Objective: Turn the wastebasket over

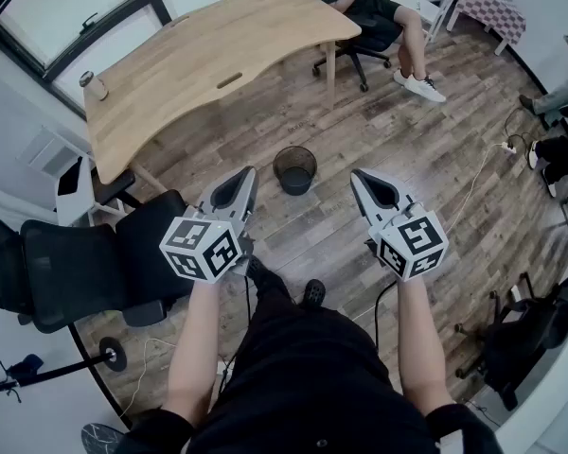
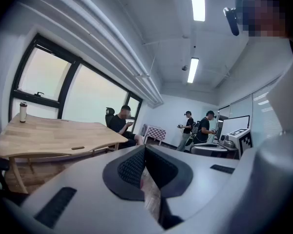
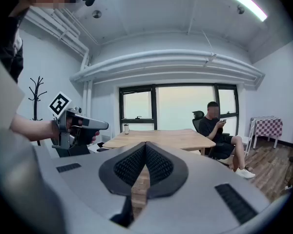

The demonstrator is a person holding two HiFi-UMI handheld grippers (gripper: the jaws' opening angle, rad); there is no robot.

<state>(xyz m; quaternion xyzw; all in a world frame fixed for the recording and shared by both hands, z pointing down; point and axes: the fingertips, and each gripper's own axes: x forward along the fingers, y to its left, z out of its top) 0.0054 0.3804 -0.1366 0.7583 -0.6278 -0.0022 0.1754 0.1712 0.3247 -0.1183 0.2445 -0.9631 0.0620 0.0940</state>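
A black mesh wastebasket (image 1: 294, 168) stands upright on the wood floor with its mouth up, seen only in the head view. It sits ahead of me, between the two grippers and a little beyond their tips. My left gripper (image 1: 248, 172) is held level to its left, jaws shut with nothing between them. To the basket's right, my right gripper (image 1: 357, 175) is also shut and empty. Neither touches the basket. The left gripper (image 2: 145, 148) and the right gripper (image 3: 145, 144) both show their pads meeting in their own views.
A wooden desk (image 1: 208, 60) with a cup (image 1: 95, 85) stands beyond the basket. A black office chair (image 1: 85, 263) is close on my left. A seated person (image 1: 388, 12) is at the desk's far end. A cable (image 1: 473, 192) runs over the floor at right.
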